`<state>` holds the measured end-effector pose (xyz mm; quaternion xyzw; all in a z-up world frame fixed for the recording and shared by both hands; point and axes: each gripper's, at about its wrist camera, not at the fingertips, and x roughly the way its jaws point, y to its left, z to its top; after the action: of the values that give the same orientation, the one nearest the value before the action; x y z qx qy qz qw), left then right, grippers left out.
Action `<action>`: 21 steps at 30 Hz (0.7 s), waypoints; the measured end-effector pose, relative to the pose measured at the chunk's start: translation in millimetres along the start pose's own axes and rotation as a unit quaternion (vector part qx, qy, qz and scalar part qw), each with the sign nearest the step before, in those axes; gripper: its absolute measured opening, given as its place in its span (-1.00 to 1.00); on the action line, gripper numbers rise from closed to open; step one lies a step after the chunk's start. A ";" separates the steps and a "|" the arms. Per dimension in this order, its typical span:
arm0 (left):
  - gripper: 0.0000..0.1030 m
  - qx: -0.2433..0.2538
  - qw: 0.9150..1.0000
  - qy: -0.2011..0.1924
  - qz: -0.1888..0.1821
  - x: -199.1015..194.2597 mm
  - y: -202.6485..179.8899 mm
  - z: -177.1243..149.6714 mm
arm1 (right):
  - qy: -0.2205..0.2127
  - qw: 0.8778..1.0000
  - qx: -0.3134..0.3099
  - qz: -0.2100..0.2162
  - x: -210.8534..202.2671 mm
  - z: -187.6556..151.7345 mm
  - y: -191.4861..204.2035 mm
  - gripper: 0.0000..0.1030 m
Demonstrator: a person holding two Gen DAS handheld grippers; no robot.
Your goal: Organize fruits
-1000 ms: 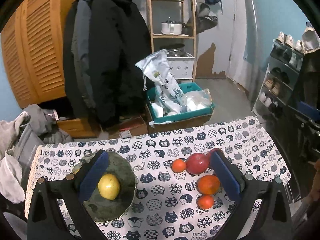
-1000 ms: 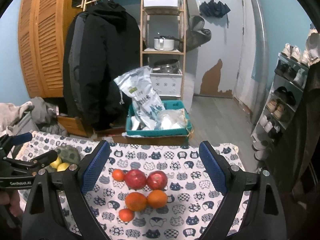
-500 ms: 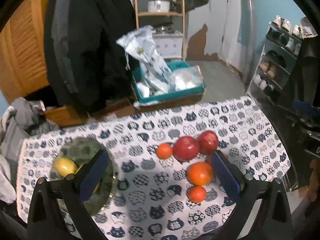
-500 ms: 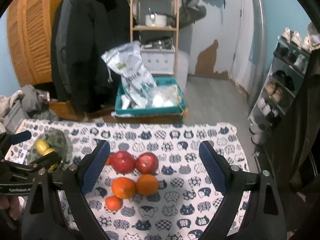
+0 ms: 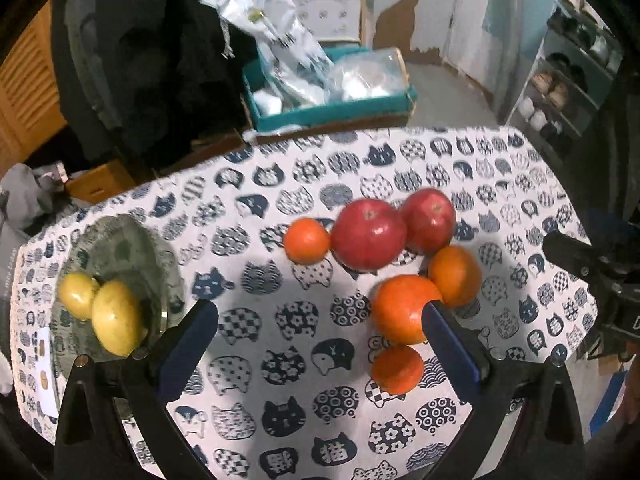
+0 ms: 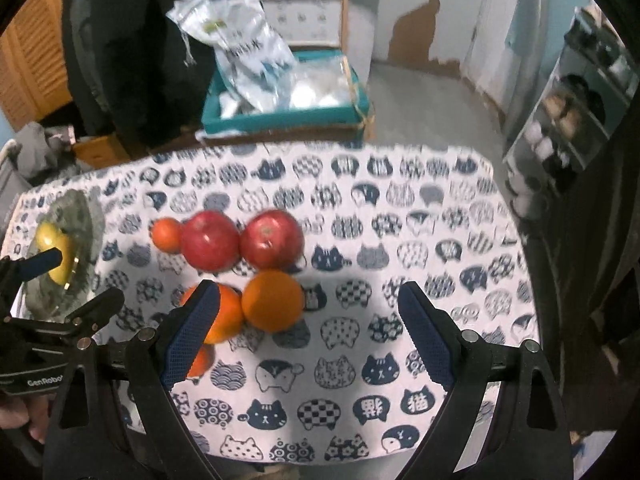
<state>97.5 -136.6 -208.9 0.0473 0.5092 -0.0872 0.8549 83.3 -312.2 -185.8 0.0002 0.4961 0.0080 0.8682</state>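
Cat-print counter (image 5: 360, 168), teal box (image 5: 328, 110) on the floor behind; both grippers' fingers (image 5: 188, 336) (image 6: 424, 332) spread, empty.

light: dim indoor | shadows: dark patches on tablecloth (image 5: 320, 184) | blur: motion-smeared background | edges: fisheye vignette

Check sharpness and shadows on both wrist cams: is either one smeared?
Left wrist: fruit crisp, red apples show stem detail; hard dark shadow across the cat-print cloth near the camera; fisheye bends the table edge. Right wrist: motion blur smears the apples, the orange and the teal box; similar shadow by the jaws.
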 end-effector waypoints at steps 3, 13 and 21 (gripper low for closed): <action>0.99 0.008 1.000 0.016 -0.003 13.6 -7.9 -3.4 | 0.025 1.000 0.009 0.001 15.5 -5.4 -3.4 0.73; 0.99 0.019 0.998 0.062 -0.022 56.3 -29.9 -6.8 | 0.080 0.996 0.031 -0.011 53.6 -23.7 -19.9 0.73; 0.99 0.039 0.996 0.080 -0.028 77.4 -47.9 -4.9 | 0.098 0.994 0.050 -0.006 69.1 -33.3 -35.4 0.73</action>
<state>119.9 -190.5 -278.9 0.0733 0.5734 -0.1270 0.8061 90.2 -346.8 -262.5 0.0396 0.5783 -0.0222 0.8145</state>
